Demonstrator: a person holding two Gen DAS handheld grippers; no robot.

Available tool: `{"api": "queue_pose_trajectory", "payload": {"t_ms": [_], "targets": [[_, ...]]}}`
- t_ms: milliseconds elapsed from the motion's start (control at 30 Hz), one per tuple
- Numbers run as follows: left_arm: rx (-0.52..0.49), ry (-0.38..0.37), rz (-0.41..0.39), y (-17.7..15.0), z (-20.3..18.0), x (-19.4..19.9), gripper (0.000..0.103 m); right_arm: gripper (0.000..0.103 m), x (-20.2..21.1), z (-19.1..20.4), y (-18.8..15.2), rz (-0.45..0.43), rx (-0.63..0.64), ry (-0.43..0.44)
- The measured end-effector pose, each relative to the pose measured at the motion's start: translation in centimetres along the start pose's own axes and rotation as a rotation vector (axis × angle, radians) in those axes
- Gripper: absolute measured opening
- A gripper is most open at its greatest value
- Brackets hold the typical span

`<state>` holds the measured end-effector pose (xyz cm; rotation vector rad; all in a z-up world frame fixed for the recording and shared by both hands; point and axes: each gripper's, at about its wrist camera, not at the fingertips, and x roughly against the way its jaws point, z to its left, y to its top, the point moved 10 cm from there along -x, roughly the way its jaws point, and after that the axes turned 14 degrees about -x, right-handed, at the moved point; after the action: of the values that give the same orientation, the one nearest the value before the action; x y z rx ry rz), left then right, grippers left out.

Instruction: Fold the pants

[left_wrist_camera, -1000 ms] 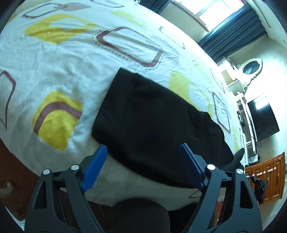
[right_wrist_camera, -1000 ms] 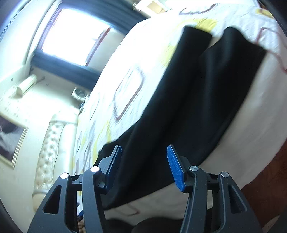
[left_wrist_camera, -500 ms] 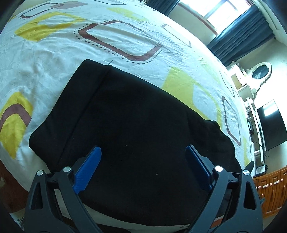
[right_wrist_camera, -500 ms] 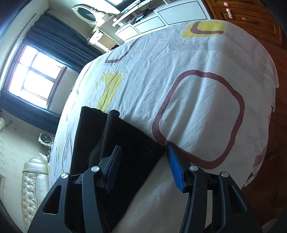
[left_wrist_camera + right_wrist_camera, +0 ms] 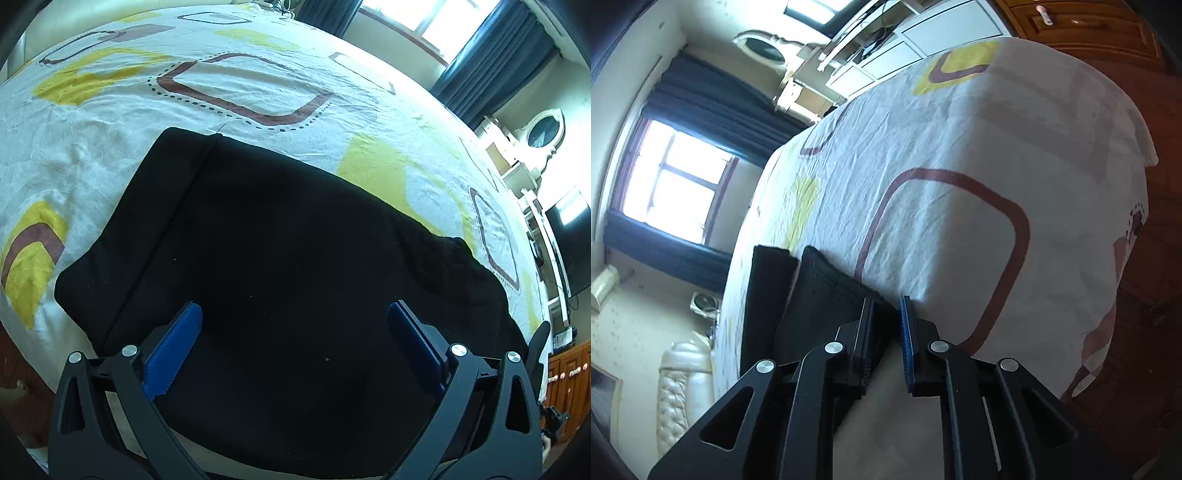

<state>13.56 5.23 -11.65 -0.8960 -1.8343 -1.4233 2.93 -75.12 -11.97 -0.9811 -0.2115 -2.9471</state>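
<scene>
Black pants (image 5: 277,221) lie folded flat on a white bed sheet (image 5: 240,92) with yellow and brown shapes. My left gripper (image 5: 294,308) hovers over their near part, its jaws wide and still opening; the cloth lies below them, not pinched. In the right wrist view the pants (image 5: 820,295) run away to the left along the bed's edge. There my right gripper (image 5: 887,301) is closing on the near corner of the pants, with the black cloth pinched between its pads at the side of the sheet (image 5: 942,221).
A window with dark curtains (image 5: 491,62) is beyond the bed. A white dresser with an oval mirror (image 5: 543,129), a dark screen (image 5: 569,236) and a wooden cabinet (image 5: 565,380) stand at the right. A padded headboard (image 5: 679,384) and wooden floor (image 5: 1156,332) show in the right wrist view.
The left gripper came closer over the pants and its jaws widened. The right gripper swung to the pants' corner at the bed's edge, and its jaws narrowed onto the cloth.
</scene>
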Motion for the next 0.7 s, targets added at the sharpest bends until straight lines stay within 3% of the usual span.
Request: {"api": "queue_pose_trajectory", "payload": {"t_ms": [100,133,200,300,433,700], "targets": [[-0.037,0.008,0.006,-0.1,-0.2,-0.1,0.100,0.018,3.5,-0.9,3.1,-0.179,-0.051,-0.050],[-0.041,0.006,0.004,-0.1,-0.2,-0.2,0.100,0.018,4.2,-0.4,3.4,-0.190,-0.042,-0.042],[-0.042,0.001,-0.001,-0.1,-0.1,-0.2,0.100,0.019,3.7,2.0,2.4,-0.152,0.009,-0.005],[-0.037,0.000,-0.011,-0.2,-0.1,-0.2,0.100,0.037,0.0,7.2,-1.5,-0.003,0.079,0.089],[-0.030,-0.001,-0.015,-0.2,0.0,-0.1,0.100,0.037,-6.9,11.6,-5.3,0.169,0.027,0.182],[0.037,-0.052,-0.029,-0.1,0.7,0.1,0.100,0.037,-13.8,12.6,-4.9,0.153,-0.067,0.126]]}}
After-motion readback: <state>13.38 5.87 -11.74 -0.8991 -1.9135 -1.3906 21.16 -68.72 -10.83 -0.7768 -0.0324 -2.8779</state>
